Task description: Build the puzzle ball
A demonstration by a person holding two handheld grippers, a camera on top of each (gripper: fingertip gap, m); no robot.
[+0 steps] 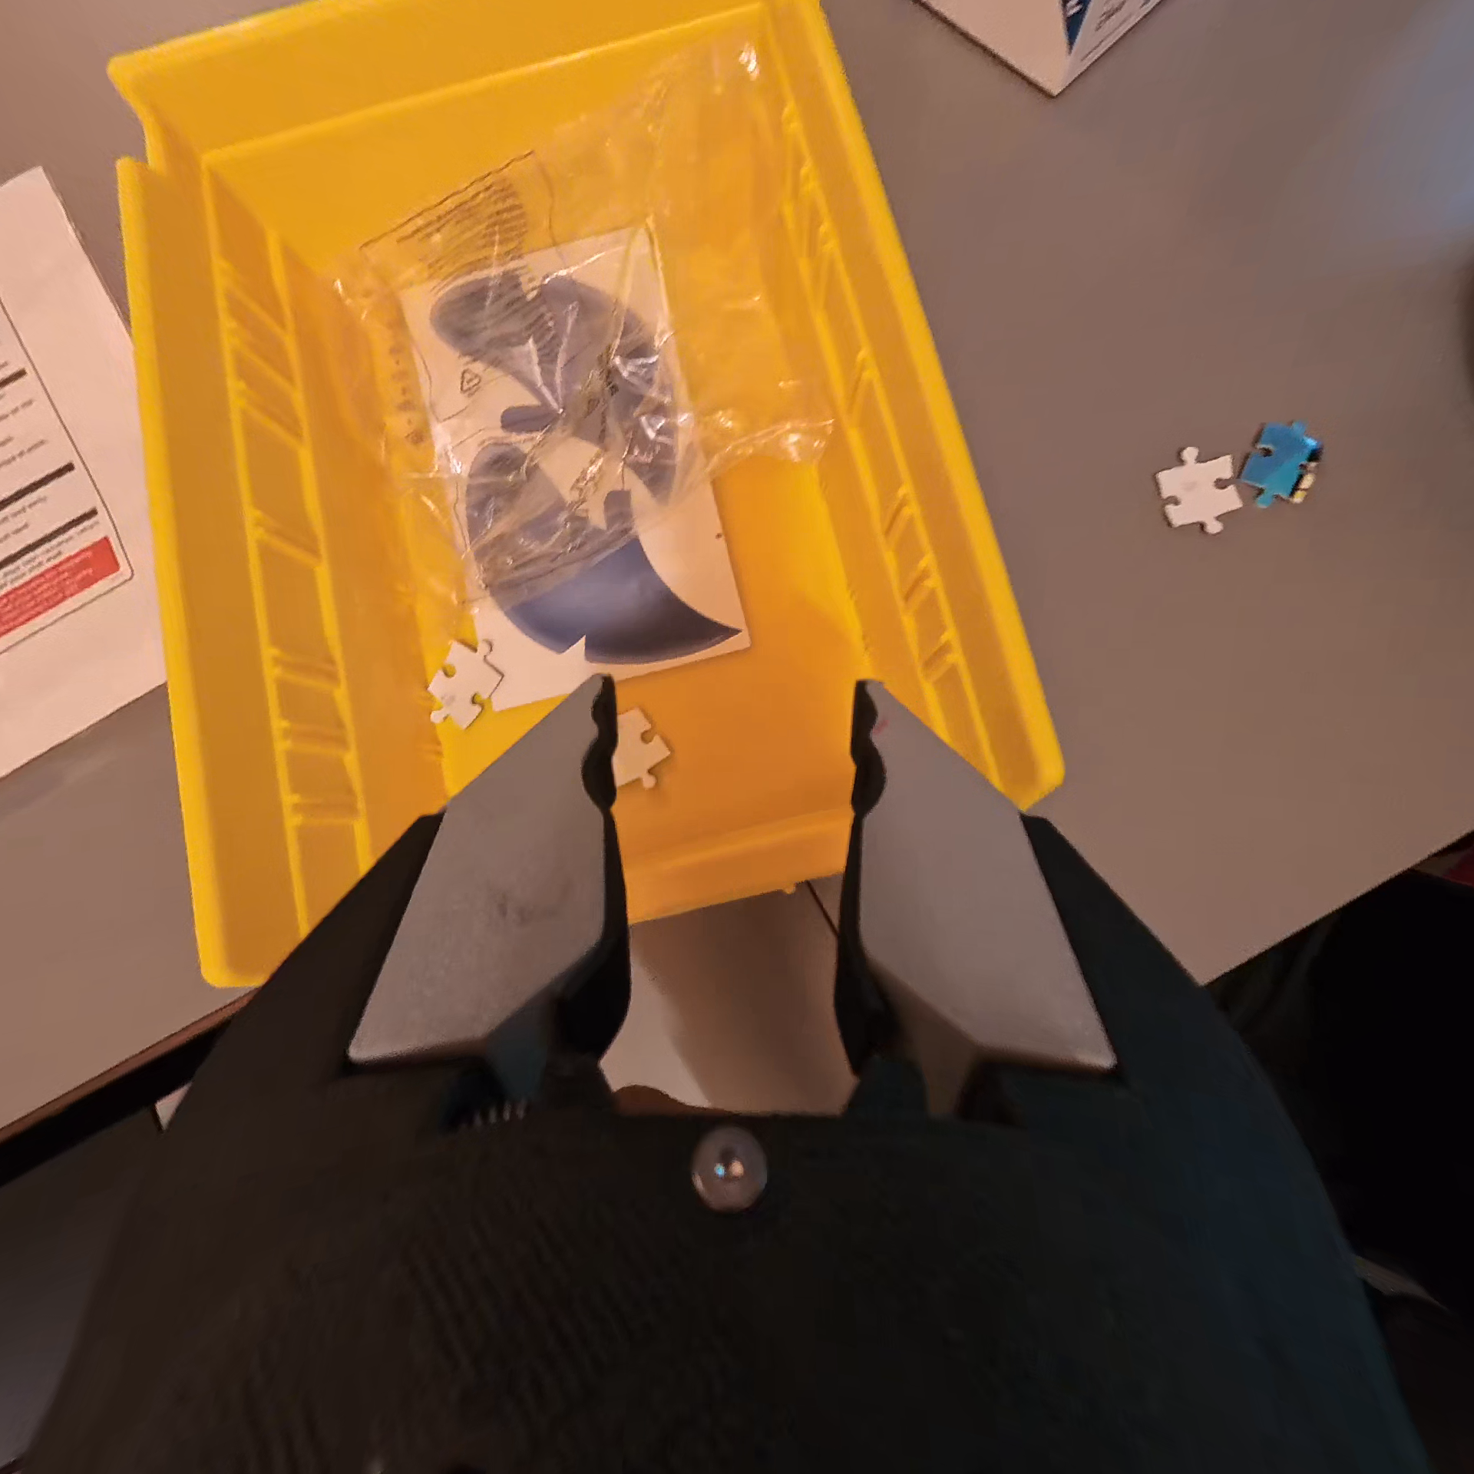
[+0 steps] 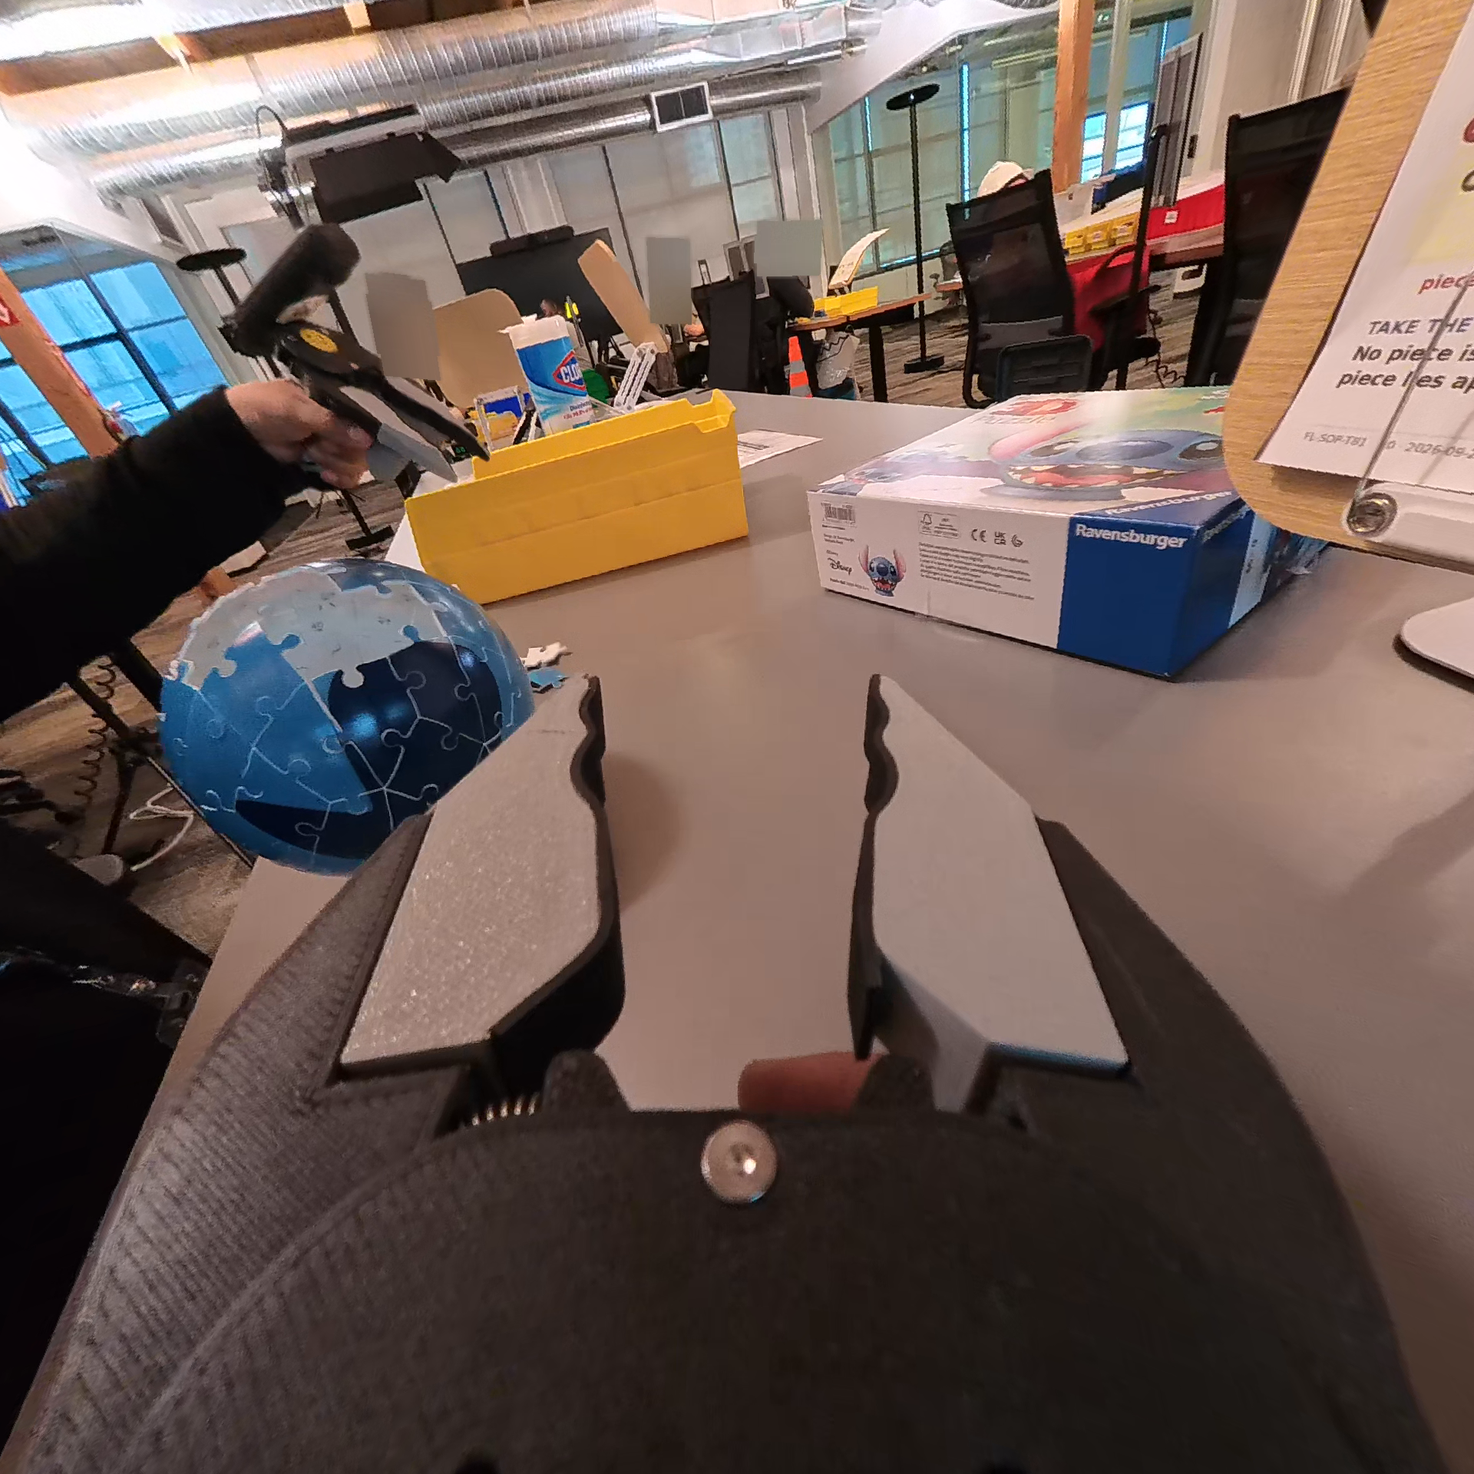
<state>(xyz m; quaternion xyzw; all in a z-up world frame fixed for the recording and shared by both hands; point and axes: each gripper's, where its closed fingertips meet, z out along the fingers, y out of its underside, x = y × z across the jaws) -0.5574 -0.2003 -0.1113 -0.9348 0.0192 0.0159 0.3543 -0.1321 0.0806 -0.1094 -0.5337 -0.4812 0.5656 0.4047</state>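
Note:
The partly built blue and white puzzle ball (image 2: 343, 718) sits at the table's left edge, just left of my right gripper (image 2: 734, 694), which is open and empty above the bare table. My left gripper (image 1: 730, 694) is open and empty, hovering over the near end of the yellow bin (image 1: 893, 447). In the bin lie two white pieces (image 1: 463, 682) (image 1: 642, 750), the second right by my left fingertip, and a clear plastic bag (image 1: 558, 399) over a printed sheet. A white piece (image 1: 1199, 498) and a blue piece (image 1: 1284, 467) lie on the table to the right of the bin.
The puzzle box (image 2: 1069, 526) lies at the right back of the grey table (image 2: 758, 798). A paper sheet (image 1: 56, 478) lies left of the bin. A clipboard stand (image 2: 1356, 279) rises at far right. The left gripper (image 2: 431, 447) shows over the bin (image 2: 582, 510). There is about 50 centimeters between the tips of the two grippers. Measured from the fingertips, the white piece (image 1: 1199, 498) is 20 centimeters or so from the left gripper and 30 centimeters from the right. It is also in sight in the right wrist view (image 2: 537, 653).

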